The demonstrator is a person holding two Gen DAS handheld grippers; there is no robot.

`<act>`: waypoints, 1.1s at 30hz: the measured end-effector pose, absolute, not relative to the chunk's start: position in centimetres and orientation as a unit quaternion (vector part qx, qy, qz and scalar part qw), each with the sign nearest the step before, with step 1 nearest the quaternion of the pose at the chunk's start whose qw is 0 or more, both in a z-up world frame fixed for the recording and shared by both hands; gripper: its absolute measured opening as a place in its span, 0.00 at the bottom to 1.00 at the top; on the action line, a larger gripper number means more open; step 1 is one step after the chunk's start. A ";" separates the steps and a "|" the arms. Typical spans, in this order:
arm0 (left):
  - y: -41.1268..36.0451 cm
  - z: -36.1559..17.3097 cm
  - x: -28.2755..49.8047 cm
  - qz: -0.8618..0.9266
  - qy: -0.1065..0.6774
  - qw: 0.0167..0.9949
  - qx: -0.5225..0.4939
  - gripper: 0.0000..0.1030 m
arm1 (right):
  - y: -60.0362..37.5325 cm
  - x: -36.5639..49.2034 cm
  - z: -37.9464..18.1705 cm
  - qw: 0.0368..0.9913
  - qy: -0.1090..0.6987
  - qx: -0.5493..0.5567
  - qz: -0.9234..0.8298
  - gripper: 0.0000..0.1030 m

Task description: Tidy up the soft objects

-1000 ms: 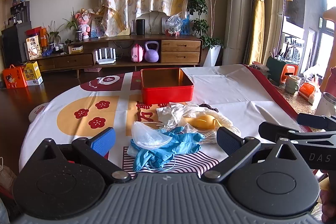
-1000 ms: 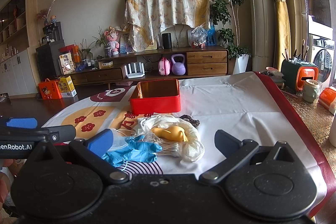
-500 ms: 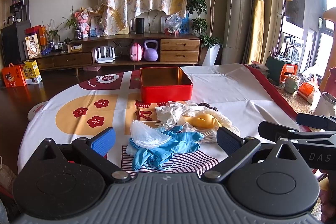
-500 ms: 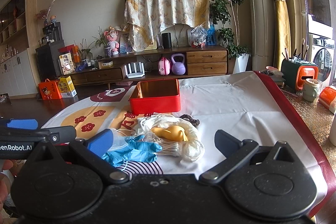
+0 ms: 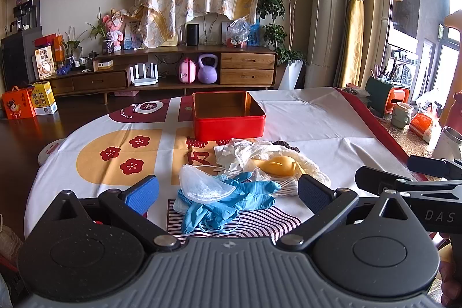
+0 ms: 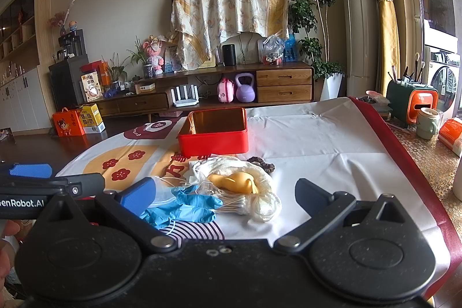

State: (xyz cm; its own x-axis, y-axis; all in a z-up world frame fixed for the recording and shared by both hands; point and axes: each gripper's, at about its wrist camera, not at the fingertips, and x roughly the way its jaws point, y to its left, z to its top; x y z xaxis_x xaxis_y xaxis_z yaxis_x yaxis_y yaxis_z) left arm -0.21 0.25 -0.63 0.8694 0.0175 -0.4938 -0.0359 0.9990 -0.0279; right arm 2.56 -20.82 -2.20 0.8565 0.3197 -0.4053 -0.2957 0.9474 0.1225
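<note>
L gripper (image 5: pixel 228 191): jaws wide apart, nothing between the pads; sits low centre of left wrist view, hovering short of the pile. Also seen at left edge of right wrist view.
R gripper (image 6: pixel 225 192): jaws wide apart, empty; low centre of right wrist view. Its side shows at right edge of left wrist view.
Soft pile: centre of frame on the tablecloth (image 5: pixel 317 123), just below the red tin.
Blue gloves (image 5: pixel 228 201): crumpled, nearest the cams, lower centre.
Clear mesh pouch (image 5: pixel 202 185): lying on top of the gloves, left part.
Yellow item (image 5: pixel 278 165): on the white netting (image 5: pixel 306 163), right of centre.
Cotton swabs (image 6: pixel 234 204): bundle betw. gloves & netting.
Dark hair tie (image 6: pixel 262 162): upper right edge of pile.
Red tin (image 5: pixel 228 117): open, looks empty, above pile, mid-frame.
Bkgd: TV cabinet (image 5: pixel 173 71) across upper frame.
</note>
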 end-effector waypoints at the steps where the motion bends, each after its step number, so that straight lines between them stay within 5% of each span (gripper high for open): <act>1: 0.2 -0.7 -0.3 0.014 0.255 0.967 -0.018 1.00 | -20.8 2.6 -2.2 0.963 0.215 0.028 0.160 1.00; 33: 2.0 -2.8 4.7 0.009 0.288 0.957 -0.026 1.00 | -20.3 8.9 -5.5 0.950 0.254 -0.004 0.181 1.00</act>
